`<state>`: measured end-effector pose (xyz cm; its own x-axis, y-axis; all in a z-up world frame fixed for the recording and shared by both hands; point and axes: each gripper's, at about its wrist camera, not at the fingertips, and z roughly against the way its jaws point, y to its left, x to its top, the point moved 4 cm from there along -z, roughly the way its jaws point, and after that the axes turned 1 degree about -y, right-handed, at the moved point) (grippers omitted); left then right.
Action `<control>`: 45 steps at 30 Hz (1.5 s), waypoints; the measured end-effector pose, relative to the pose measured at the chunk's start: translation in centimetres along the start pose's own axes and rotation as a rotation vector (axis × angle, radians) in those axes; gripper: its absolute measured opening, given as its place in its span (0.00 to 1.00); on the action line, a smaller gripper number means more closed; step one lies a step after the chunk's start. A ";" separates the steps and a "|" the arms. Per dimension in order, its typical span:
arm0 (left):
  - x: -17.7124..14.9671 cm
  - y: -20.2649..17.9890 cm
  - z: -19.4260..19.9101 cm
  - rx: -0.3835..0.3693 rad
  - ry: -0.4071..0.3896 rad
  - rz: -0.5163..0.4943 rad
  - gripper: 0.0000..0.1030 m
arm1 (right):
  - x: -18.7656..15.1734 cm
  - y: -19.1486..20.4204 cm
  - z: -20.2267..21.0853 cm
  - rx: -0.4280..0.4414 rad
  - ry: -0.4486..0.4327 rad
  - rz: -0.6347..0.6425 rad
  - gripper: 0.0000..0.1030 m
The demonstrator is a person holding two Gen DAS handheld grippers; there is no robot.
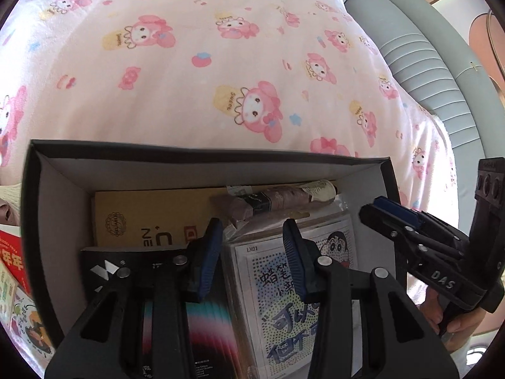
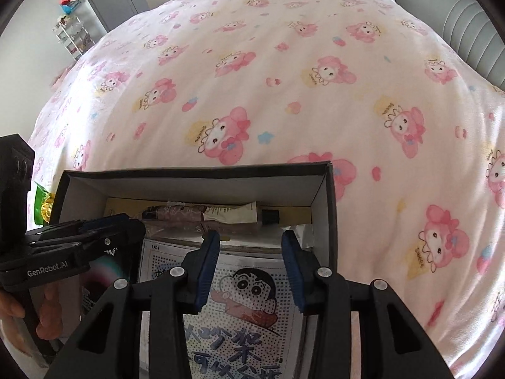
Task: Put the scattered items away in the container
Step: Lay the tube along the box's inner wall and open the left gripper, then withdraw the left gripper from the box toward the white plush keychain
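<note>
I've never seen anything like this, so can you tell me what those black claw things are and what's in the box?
They are grabbing tools, one held in each of a person's hands. Each carries a camera looking along its jaws, which is why you get two pictures. One picture is from the left gripper, the other from the right gripper. Both have their jaws open and hold nothing. Below them sits a dark box on a pink cartoon blanket. Inside lie a cartoon boy picture pack, a yellow box, a black box with rainbow stripes and a long brownish wrapped item. Each picture also shows the other tool at its side.
</note>
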<state>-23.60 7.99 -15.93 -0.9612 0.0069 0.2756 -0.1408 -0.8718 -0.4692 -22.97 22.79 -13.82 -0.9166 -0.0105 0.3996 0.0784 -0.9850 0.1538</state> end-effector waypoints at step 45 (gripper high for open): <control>-9.0 -8.4 15.1 0.031 -0.320 -0.272 0.54 | -5.3 5.6 14.0 0.005 -0.240 0.094 0.36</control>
<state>-10.22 7.81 -1.76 -0.7670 0.0905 0.6352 -0.3673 -0.8736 -0.3191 -12.22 19.74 -2.42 -0.7857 -0.0598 0.6157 0.1612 -0.9807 0.1106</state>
